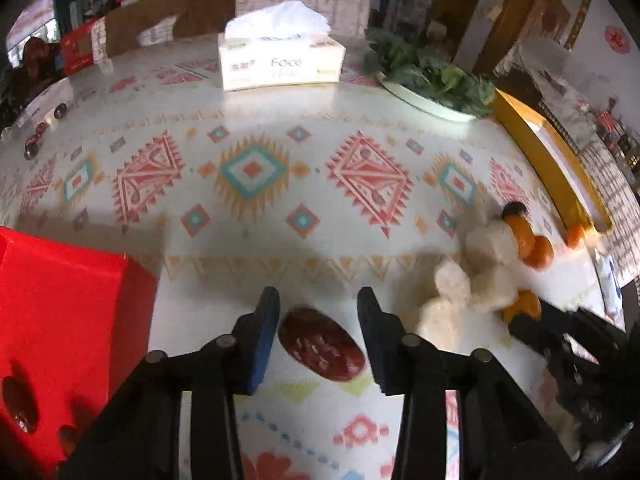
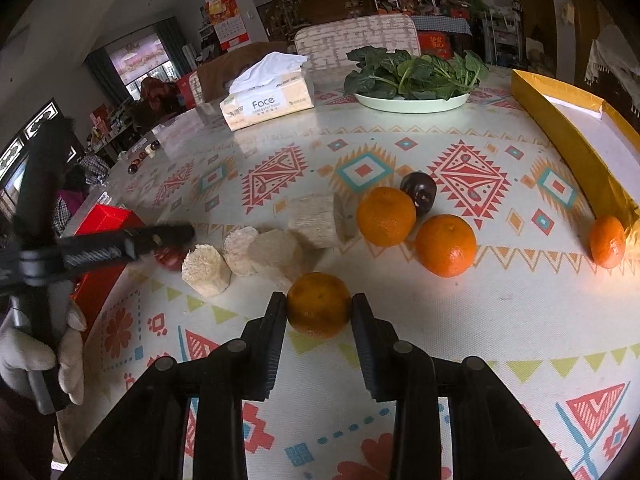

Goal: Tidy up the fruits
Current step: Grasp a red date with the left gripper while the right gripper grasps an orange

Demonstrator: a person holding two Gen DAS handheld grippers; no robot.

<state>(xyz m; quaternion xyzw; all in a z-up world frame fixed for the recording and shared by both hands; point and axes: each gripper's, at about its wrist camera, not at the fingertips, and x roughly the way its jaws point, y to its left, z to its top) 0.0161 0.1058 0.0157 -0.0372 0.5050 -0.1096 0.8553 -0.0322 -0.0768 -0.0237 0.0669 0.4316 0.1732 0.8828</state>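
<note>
My right gripper is clamped on a mandarin resting on the patterned surface, pads pressing both its sides. My left gripper straddles a red date lying on the surface; jaws narrow, the left pad near it, the right pad apart. Red box sits just left. Two more mandarins and pale cut chunks lie ahead.

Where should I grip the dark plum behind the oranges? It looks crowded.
Take the dark plum across its round middle, coming from above, fingers front-left and back-right: two oranges crowd its lower sides, while its top is free.
</note>
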